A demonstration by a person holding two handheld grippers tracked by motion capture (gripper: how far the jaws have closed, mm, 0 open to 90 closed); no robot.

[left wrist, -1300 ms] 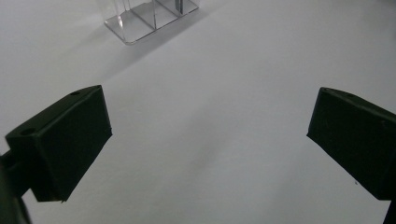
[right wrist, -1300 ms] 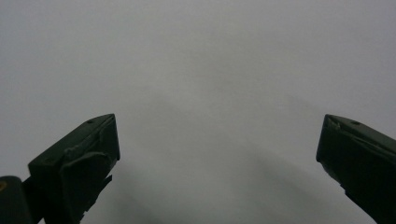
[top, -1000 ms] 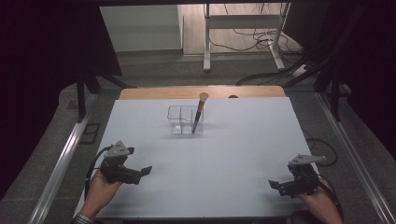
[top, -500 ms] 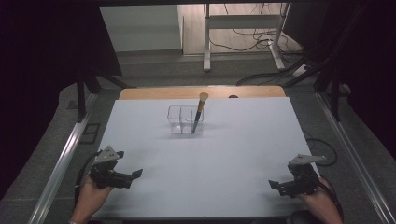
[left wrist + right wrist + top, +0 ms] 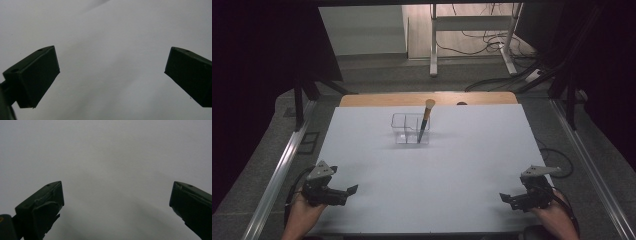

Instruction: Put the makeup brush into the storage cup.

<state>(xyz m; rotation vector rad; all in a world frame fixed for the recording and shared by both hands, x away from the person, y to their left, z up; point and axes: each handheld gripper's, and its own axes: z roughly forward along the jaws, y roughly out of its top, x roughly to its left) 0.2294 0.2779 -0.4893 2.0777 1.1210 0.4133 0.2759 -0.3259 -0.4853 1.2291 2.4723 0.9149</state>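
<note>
We see the brush [image 5: 426, 120] standing tilted in the right compartment of the clear organiser [image 5: 410, 128], its tan head up and leaning toward one o'clock, at about twelve o'clock on the white worktop [image 5: 427, 170], near the far edge. Both grippers sit well apart from it at the near edge: the left gripper [image 5: 351, 189] at about seven o'clock, the right gripper [image 5: 505, 198] at about five o'clock, each held in a hand and pointing inward along the worktop. The high view gives us brush, organiser and both hands at once; the left gripper view shows its left gripper [image 5: 110, 75] with jaws spread wide over bare white surface, and the right gripper view shows the right gripper [image 5: 116, 205] with jaws likewise spread wide and nothing between them. Against the earlier frames, the left gripper has drawn back toward the near left corner, while the right gripper, brush and organiser have stayed put.
</note>
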